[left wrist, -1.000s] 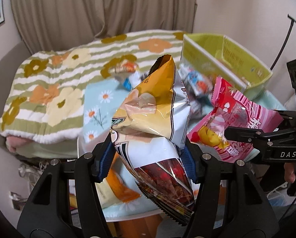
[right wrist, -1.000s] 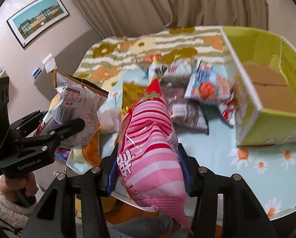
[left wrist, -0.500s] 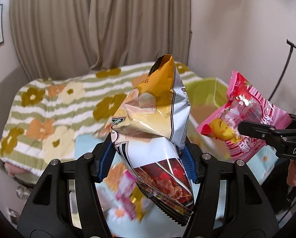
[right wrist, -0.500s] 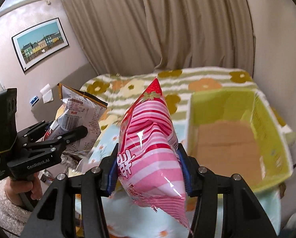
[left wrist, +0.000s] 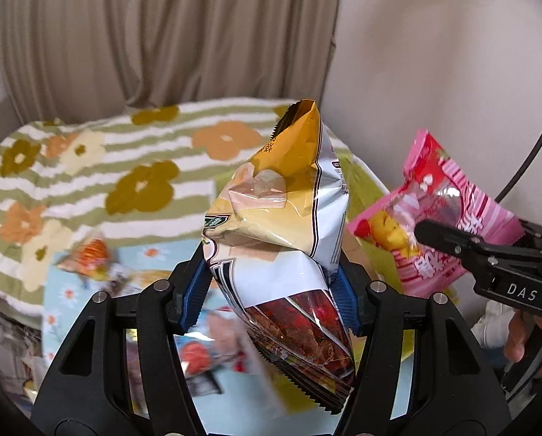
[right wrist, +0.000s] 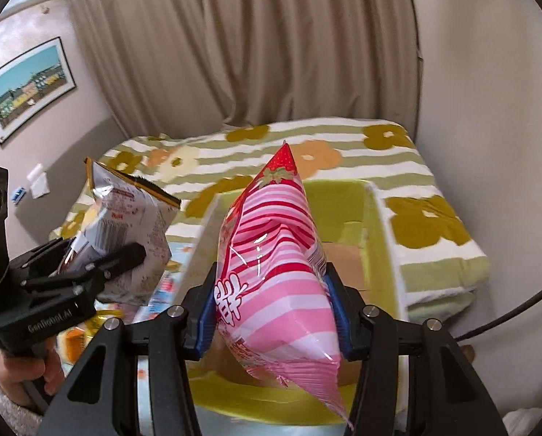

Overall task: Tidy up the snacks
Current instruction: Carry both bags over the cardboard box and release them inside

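My left gripper point(left wrist: 271, 290) is shut on a yellow and white chip bag point(left wrist: 281, 225) and holds it in the air. It also shows in the right wrist view point(right wrist: 125, 232), left of the box. My right gripper point(right wrist: 271, 305) is shut on a pink striped snack bag point(right wrist: 274, 272) and holds it above the open lime-green cardboard box point(right wrist: 376, 239). The pink bag also shows in the left wrist view point(left wrist: 438, 218), at the right. The box's brown floor point(right wrist: 347, 265) looks bare where it shows.
Several loose snack packets point(left wrist: 89, 254) lie on the light-blue daisy tablecloth point(left wrist: 63, 290) left of the box. A striped flower blanket point(right wrist: 343, 152) covers the bed behind. A curtain point(right wrist: 241, 43) and walls close the back. A black cable point(left wrist: 525, 160) runs at the right.
Both grippers have moved with their bags from over the table's snack pile toward the green box. The pink bag now hangs over the box opening.
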Tool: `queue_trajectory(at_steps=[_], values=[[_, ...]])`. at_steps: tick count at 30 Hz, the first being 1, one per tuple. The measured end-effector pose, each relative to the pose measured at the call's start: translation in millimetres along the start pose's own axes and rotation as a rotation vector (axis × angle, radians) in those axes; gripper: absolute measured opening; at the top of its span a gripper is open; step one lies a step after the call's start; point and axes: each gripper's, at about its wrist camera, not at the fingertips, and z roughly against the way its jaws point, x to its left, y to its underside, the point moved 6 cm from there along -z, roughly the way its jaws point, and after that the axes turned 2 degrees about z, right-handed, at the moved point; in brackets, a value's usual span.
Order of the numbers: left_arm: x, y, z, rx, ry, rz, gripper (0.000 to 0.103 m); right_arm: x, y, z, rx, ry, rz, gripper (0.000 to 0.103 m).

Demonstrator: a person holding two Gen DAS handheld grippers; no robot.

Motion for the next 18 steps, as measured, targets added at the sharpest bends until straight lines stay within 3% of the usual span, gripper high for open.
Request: queue_trajectory(at_steps=[6,13,15,17,18], values=[[-42,21,-57,0.137,0.023,-0.028,0.057,-36,7,-13,0.049,0.015,-0.053,0.048],[-49,46,-94,0.246,0.050,-0.044,0.057,-49,12,-17,0.074,0.050,-0.101,0.048],[-54,48,-95,0.257,0.084,-0.044,0.064,-52,14,-17,0.078,0.054,-0.118,0.048],[-55,48,-94,0.259,0.097,-0.053,0.089,-52,16,-18,0.085,0.060,-0.126,0.048],[-56,48,-93,0.256,0.091,-0.062,0.095,-53,16,-19,0.088,0.064,-0.127,0.048]])
